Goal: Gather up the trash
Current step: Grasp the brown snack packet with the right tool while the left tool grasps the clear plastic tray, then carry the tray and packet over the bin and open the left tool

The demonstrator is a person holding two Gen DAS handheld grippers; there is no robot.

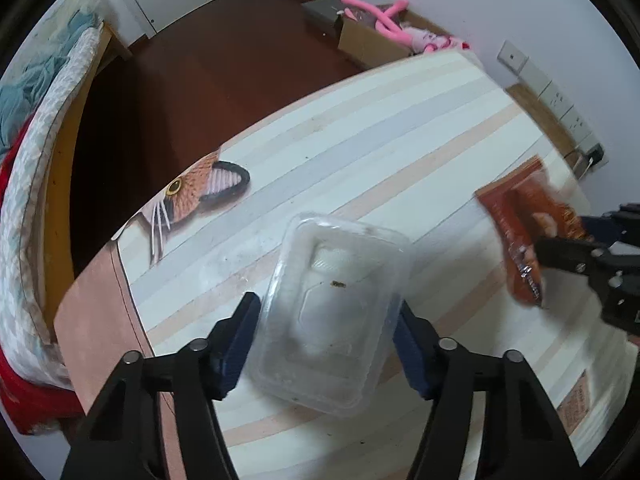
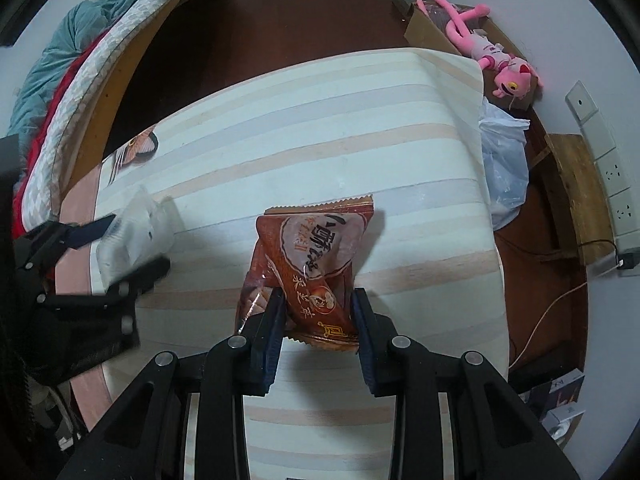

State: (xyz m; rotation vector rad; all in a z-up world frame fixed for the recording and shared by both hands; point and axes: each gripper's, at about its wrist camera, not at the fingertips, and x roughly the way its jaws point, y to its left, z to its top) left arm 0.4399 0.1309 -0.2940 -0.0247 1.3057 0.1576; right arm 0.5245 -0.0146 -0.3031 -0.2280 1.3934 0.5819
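My left gripper (image 1: pixel 326 316) is shut on a clear plastic food container (image 1: pixel 332 320), holding it by its two long sides above the striped table (image 1: pixel 360 152). My right gripper (image 2: pixel 318 312) is shut on a red-brown snack wrapper (image 2: pixel 316 256), which stands up between the jaws above the table (image 2: pixel 320 120). In the left wrist view the wrapper (image 1: pixel 524 224) and the right gripper (image 1: pixel 560 244) show blurred at the right. In the right wrist view the container (image 2: pixel 136 232) and the left gripper (image 2: pixel 120 248) show blurred at the left.
A white plastic bag (image 2: pixel 504 168) hangs off the table's far right corner. A cardboard box with a pink plush toy (image 2: pixel 492 48) stands by the wall. A bed with bedding (image 1: pixel 36 120) lies left across the brown floor. Wall sockets (image 2: pixel 616 196) and cables are at right.
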